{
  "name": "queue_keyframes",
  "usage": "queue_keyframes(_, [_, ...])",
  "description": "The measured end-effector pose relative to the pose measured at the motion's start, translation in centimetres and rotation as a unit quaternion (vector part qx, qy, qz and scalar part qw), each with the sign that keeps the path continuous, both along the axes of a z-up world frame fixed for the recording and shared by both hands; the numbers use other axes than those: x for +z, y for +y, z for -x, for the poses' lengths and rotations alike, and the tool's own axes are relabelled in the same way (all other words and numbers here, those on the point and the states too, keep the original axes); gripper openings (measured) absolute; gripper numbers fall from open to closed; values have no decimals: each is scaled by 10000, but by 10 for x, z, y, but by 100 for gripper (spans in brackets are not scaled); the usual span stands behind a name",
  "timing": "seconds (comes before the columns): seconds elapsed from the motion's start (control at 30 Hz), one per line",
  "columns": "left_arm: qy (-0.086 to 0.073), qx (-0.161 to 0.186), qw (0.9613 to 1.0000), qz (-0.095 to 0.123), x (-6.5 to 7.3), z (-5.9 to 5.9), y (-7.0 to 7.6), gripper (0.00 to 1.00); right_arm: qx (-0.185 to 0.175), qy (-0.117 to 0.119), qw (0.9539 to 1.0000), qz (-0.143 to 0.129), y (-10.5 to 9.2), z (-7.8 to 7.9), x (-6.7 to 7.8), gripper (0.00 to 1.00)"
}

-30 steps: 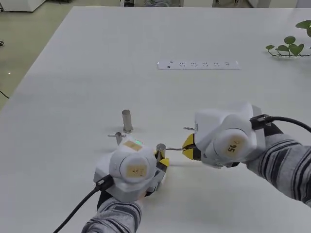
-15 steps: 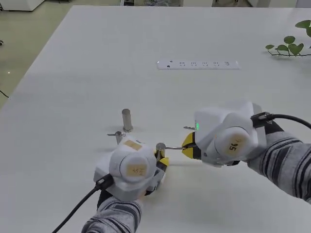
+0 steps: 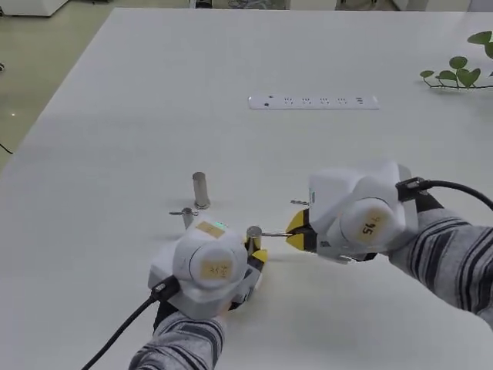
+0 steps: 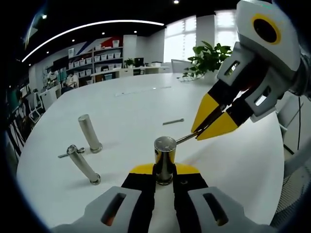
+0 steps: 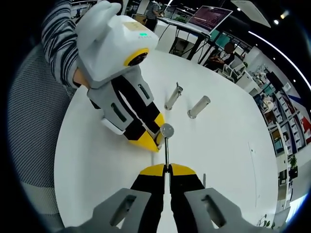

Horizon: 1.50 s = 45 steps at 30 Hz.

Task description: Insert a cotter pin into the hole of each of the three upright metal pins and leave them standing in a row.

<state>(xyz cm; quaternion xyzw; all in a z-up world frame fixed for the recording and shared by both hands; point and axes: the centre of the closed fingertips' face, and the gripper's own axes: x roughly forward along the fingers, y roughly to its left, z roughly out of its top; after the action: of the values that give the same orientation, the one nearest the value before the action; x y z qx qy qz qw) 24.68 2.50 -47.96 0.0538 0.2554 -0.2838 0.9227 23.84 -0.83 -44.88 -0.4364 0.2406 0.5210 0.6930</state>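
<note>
right gripper (image 3: 296, 231) level, pinching cotter pin (image 3: 275, 234)

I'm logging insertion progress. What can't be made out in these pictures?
- Left gripper view: whether the cotter pin has entered the hole of the held metal pin; that pin's own side hides it.
- Head view: that joint is too small to judge.
- Left gripper view: the held metal pin's base, hidden inside the left gripper.
- Head view: the loose cotter pin, partly behind the right gripper.

Glossy polished metal pin (image 4: 164, 161) w/ thin bright-metal cotter pin (image 4: 186, 138) at 2 o'clock, smooth matt wht tabletop (image 4: 136, 111)
</note>
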Motion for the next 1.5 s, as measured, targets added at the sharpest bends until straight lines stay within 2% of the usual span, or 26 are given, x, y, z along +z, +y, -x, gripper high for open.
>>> queue_keyframes(0.17, [6, 10, 10000, -1, 0, 0, 0, 9, 112, -59, 9999, 46, 3, 1, 0, 0])
queue_keyframes(0.27, [11, 21, 10000, 5, 0, 0, 0, 9, 61, -4, 10000, -4, 4, 0, 1, 0])
queue_keyframes(0.63, [17, 71, 10000, -3, 0, 0, 0, 9, 128, -24, 9999, -71, 12, 3, 4, 0])
queue_keyframes(1.17, [41, 145, 9999, 27, -1, 1, 1, 9, 32, 29, 9999, -113, 16, 0, 3, 0])
queue_keyframes(1.4, [49, 167, 9998, 35, -1, 1, 1, 9, -7, 69, 9998, -196, 21, -2, 2, 0])
queue_keyframes(1.5, [51, 167, 9998, 37, -1, 1, 1, 9, 18, 77, 9995, -315, 24, -1, 5, 1])
